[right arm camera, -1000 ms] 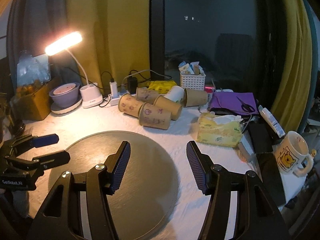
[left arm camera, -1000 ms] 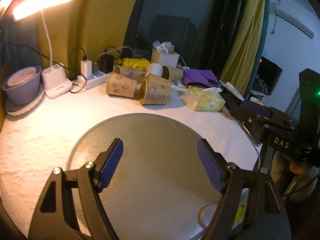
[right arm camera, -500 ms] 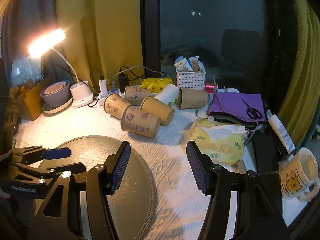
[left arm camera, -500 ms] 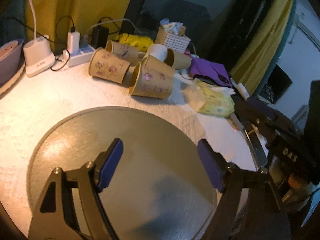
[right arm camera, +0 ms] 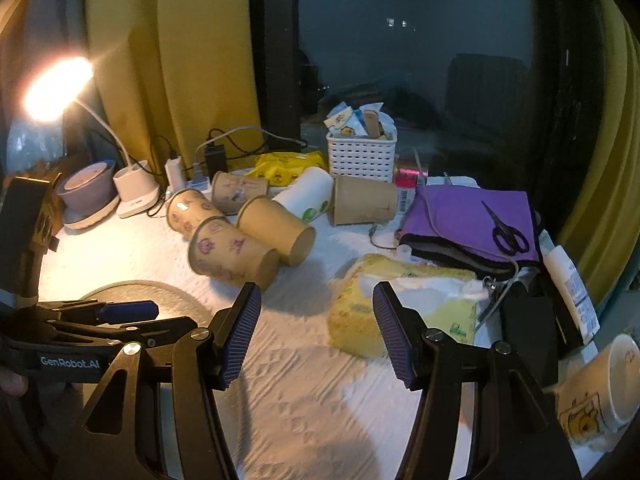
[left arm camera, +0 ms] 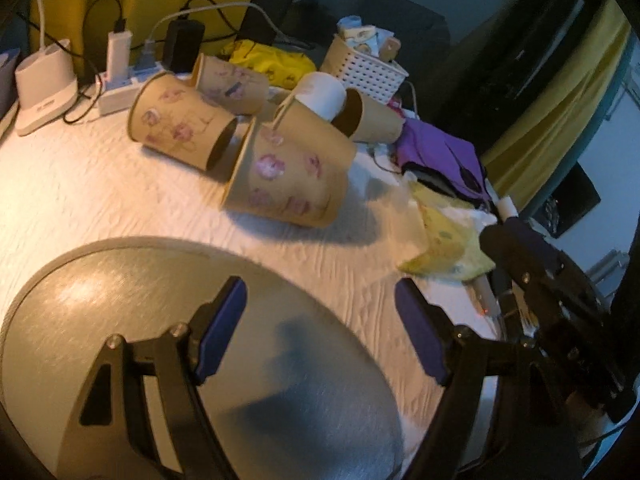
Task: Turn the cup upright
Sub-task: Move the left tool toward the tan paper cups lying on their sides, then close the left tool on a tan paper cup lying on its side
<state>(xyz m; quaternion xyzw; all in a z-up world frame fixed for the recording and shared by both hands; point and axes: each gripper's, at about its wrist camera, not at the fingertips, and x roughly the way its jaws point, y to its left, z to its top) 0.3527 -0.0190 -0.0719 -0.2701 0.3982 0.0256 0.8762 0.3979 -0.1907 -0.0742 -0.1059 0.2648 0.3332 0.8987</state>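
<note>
Several brown paper cups lie on their sides on the white tablecloth. The nearest, with pink flower prints [left arm camera: 290, 178], lies just beyond a round grey tray [left arm camera: 120, 280]; in the right wrist view this cup [right arm camera: 230, 256] is ahead and left. Another flowered cup [left arm camera: 180, 128] lies behind it, and a plain brown cup [right arm camera: 276, 228] beside it. My left gripper [left arm camera: 320, 320] is open and empty over the tray's far edge. My right gripper [right arm camera: 316, 328] is open and empty, above the cloth near the cups.
A yellow tissue pack [right arm camera: 384, 304] lies right of the cups. A white basket [right arm camera: 360, 154], power strip with chargers [left arm camera: 120, 84], lamp base [left arm camera: 44, 88], purple cloth with scissors [right arm camera: 480, 224] and a bear mug [right arm camera: 600, 392] crowd the back and right.
Both grippers have moved forward toward the cups, which now look larger and closer. The left gripper went from the tray's middle to its far edge. Jaws stayed open.
</note>
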